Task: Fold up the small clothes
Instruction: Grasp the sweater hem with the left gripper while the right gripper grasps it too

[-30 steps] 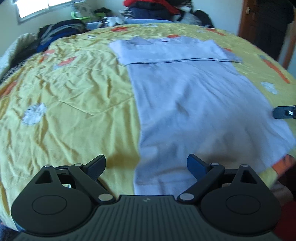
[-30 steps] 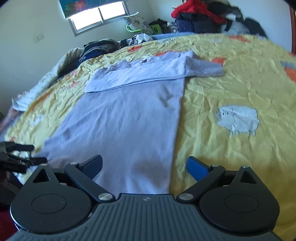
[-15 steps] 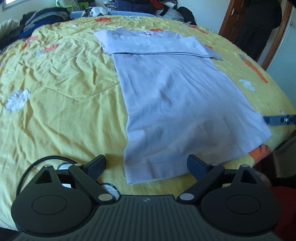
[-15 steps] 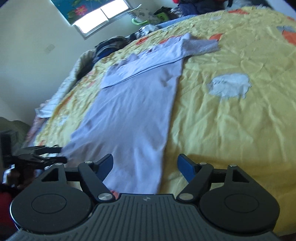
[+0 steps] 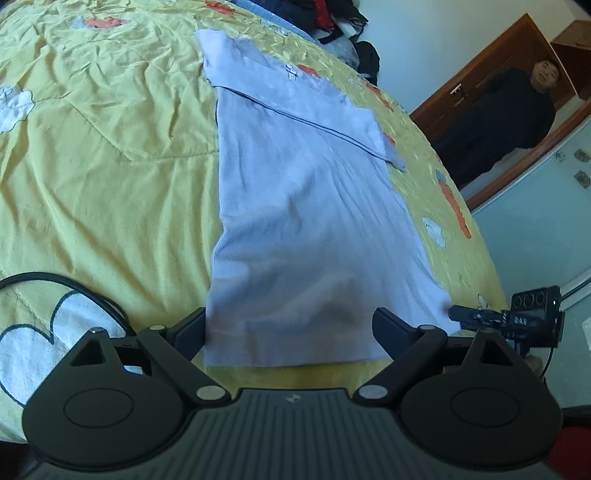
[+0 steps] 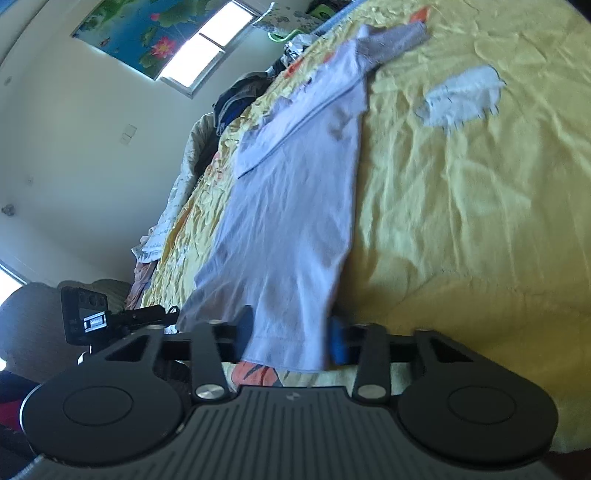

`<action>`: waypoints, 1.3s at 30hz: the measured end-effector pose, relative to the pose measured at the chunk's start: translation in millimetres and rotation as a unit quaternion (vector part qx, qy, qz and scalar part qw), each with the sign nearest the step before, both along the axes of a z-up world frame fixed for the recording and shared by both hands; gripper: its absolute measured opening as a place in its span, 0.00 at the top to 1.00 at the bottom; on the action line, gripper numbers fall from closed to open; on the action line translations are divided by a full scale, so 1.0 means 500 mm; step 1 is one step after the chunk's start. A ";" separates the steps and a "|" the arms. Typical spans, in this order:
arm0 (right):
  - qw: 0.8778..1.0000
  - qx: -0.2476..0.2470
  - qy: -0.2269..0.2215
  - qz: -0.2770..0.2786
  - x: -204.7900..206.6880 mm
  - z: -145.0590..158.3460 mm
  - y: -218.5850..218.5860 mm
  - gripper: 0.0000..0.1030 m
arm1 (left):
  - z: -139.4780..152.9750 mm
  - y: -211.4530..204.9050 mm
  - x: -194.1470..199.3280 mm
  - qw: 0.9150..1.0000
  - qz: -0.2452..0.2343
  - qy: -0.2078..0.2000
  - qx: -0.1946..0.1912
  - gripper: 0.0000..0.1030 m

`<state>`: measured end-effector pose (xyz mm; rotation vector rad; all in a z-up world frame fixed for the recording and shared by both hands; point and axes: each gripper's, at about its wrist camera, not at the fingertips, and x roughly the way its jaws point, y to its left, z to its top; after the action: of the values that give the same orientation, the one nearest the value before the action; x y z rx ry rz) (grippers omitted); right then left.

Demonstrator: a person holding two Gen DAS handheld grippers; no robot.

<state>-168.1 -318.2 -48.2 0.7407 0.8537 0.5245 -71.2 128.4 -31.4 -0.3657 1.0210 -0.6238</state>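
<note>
A pale lavender shirt [image 5: 303, 206] lies flat on the yellow bedspread [image 5: 103, 166], its sleeves folded across the top. My left gripper [image 5: 290, 328] stands wide at the near hem. Its jaws are just starting to close, with the hem's left part lying between the fingers and not pinched. My right gripper [image 6: 291, 334] is rolled over at the other hem corner. Its jaws are closing with the shirt's [image 6: 295, 221] corner between the blue pads, a gap still showing. In the left wrist view the right gripper [image 5: 465, 315] pokes in at that corner.
A person in dark clothes [image 5: 498, 122] stands in the doorway at the far right. Heaps of clothes [image 5: 332, 14] sit at the bed's far end and by the window [image 6: 236, 99]. A black cable [image 5: 92, 291] lies on the bedspread at the left. The bed's edge runs just under both grippers.
Both grippers have rolled and come down to the hem. The right jaws have narrowed a lot around the hem corner. The left jaws have stayed nearly as wide.
</note>
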 end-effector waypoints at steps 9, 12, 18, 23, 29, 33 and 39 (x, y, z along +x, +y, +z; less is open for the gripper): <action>1.000 -0.010 0.014 0.006 -0.005 -0.020 0.010 0.90 | -0.012 0.006 0.000 1.000 -0.005 0.011 0.001 0.63; 1.000 -0.013 0.011 0.007 -0.004 -0.021 0.017 0.92 | -0.026 0.015 0.005 0.999 0.012 0.029 -0.010 0.85; 0.999 -0.052 -0.008 -0.001 -0.014 0.004 0.046 0.96 | -0.023 0.003 -0.011 1.000 0.011 0.006 0.006 0.97; 0.999 -0.017 -0.026 -0.013 -0.013 0.018 0.047 0.95 | 0.001 0.002 -0.014 1.000 0.010 -0.019 -0.008 0.97; 0.998 0.007 -0.064 -0.026 0.007 0.060 0.047 0.95 | 0.030 0.016 -0.003 0.997 0.027 -0.034 -0.058 0.97; 0.995 0.005 -0.095 -0.037 0.032 0.093 0.048 0.95 | 0.060 0.009 0.017 0.995 0.040 -0.059 -0.072 0.97; 0.989 0.000 -0.135 -0.063 0.074 0.128 0.039 0.95 | 0.104 0.008 0.049 0.990 0.067 -0.102 -0.074 0.97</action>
<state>-131.4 -298.8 15.6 0.7011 0.5518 0.4985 -46.6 132.5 20.4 -0.4864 0.7511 -0.6026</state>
